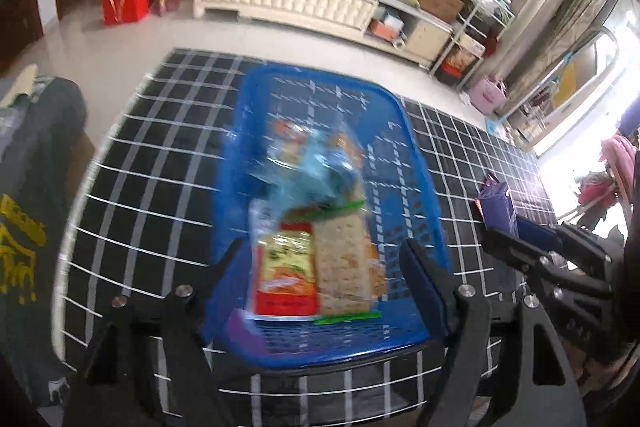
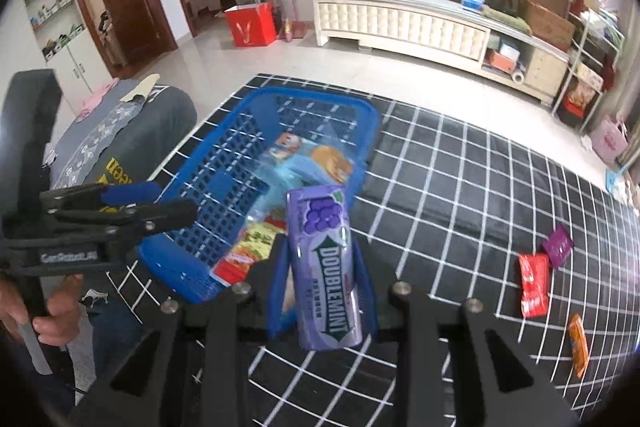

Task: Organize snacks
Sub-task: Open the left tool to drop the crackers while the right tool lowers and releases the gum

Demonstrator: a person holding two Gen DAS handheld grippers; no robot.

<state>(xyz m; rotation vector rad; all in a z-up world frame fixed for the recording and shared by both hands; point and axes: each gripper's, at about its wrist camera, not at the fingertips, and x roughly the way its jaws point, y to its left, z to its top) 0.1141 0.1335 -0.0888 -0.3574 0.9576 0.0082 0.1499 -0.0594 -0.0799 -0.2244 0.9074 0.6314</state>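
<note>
At far left, a hand wrapped round the handle of the left gripper, fingers spread wide with nothing between them, one on either side of the near end of the blue basket. Probably parked there to steady or frame the basket, not to pick anything up.

Inside the basket, toward its near end, a cracker packet lying flat, red and yellow print on one half, pale crackers showing through on the other. Behind it, a clear bluish snack bag, blurred, contents hard to make out. Laid lengthwise, likely so that more fits beside them.

Just right of the basket and above the checked tabletop, the right gripper, closed narrowly on a purple Doublemint gum pack, blue fingers pressing its two long sides, the grape end pointing away toward the basket. Held lengthwise, apparently to drop in alongside the packets; not yet over the rim, as far as can be judged.

Further right, well apart from the basket, three loose snacks on the table: a red packet, a small purple sachet touching its upper corner, and an orange packet nearer the edge. Apparently waiting their turn.
</note>
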